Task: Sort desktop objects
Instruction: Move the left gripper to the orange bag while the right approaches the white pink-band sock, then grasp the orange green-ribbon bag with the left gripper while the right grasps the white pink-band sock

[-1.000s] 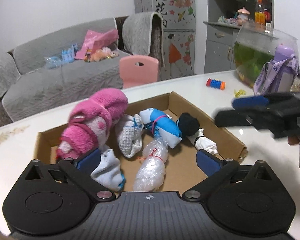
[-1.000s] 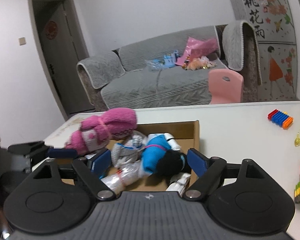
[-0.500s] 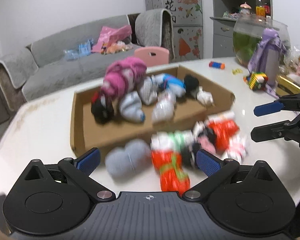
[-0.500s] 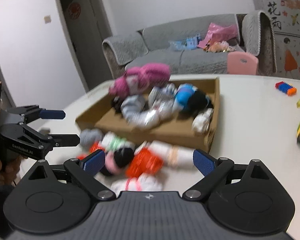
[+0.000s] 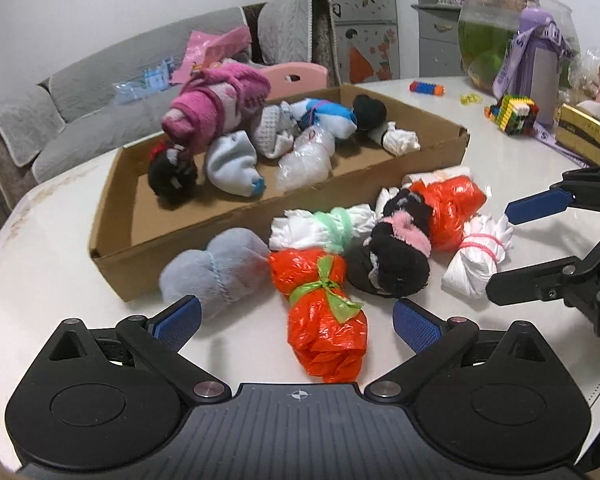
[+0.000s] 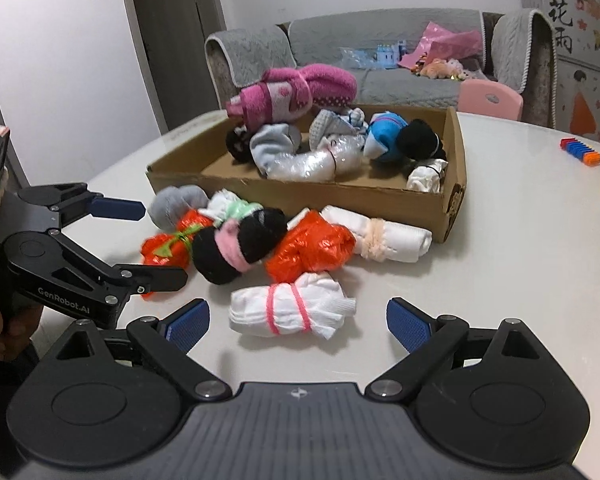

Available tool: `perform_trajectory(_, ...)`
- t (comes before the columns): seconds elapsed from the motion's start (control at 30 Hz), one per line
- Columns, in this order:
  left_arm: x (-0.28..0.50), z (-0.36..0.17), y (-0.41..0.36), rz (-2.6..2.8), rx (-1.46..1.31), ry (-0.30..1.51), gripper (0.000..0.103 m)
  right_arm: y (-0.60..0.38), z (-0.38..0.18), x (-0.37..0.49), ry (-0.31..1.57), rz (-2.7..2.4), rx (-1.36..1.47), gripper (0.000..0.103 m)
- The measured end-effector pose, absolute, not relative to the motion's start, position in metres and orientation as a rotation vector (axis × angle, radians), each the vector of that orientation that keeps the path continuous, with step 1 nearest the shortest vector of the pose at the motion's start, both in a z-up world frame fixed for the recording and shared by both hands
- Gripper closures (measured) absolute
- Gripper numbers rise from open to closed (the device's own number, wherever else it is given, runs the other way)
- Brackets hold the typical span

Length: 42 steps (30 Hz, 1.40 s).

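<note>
Left wrist view first: our left gripper (image 5: 296, 322) has its fingers spread wide with nothing between them, hovering low over the white desk (image 5: 40, 264). Right in front of it lies an orange bag bundle (image 5: 324, 312) tied with green, and just left of that a grey fuzzy bundle (image 5: 216, 268) sits against the near wall of the cardboard box (image 5: 240, 216). Behind the orange one we see a white bundle with a green band (image 5: 320, 230), a black sock roll with a pink cuff (image 5: 400, 252), a second orange bundle (image 5: 452, 204) and a white bundle with a pink band (image 5: 478, 258), all crowded together outside the box. Inside the box there's a big pink fluffy roll (image 5: 216, 108), a blue-and-white roll (image 5: 328, 114), clear plastic bundles and a few more. The right gripper (image 5: 512, 248) comes in from the right edge, fingers wide apart too, beside the white bundle.

Right wrist view: our right gripper (image 6: 298, 322) hangs just above the white bundle with a pink band (image 6: 292, 310), which lies between the wide-spread fingers without touching them as far as we can tell. Beyond it sit the black roll (image 6: 240, 244), the orange bundles and another white roll (image 6: 384, 238) against the box (image 6: 340, 196). The left gripper (image 6: 160, 244) shows at the left, also spread wide, holding nothing.
</note>
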State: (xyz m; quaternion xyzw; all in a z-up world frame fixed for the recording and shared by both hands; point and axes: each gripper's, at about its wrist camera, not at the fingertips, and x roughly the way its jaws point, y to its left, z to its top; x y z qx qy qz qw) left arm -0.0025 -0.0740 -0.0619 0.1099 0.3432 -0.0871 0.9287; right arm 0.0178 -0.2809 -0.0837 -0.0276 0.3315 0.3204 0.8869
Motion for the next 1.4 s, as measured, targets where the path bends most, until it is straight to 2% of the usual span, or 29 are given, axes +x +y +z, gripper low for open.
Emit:
perform_trajectory(0.3,0.008,-0.069,-0.077,-0.177,0.224,0.702,0.0,-0.27,-0.085,0.021,0.686,0.666,-0.094,0.009)
perform_trajectory(0.4,0.01,-0.069,-0.079,-0.181,0.215,0.708,0.001,-0.265,-0.087,0.021,0.706,0.673,-0.113,0.018)
perform_trajectory(0.47,0.008,-0.069,-0.077,-0.211,0.184,0.714,0.01,-0.263,-0.087,0.018,0.696,0.675,-0.132,0.032)
perform_trajectory(0.53,0.007,-0.066,-0.071,-0.286,0.112,0.73,0.045,-0.263,-0.085,0.015,0.705,0.686,-0.132,0.036)
perform_trajectory(0.73,0.001,-0.064,-0.068,-0.26,0.126,0.727,0.061,-0.269,-0.084,0.006,0.712,0.704,-0.126,0.036)
perform_trajectory(1.4,-0.017,-0.045,-0.056,-0.205,0.135,0.699,0.064,-0.306,-0.066,0.019,0.705,0.738,0.07,0.036)
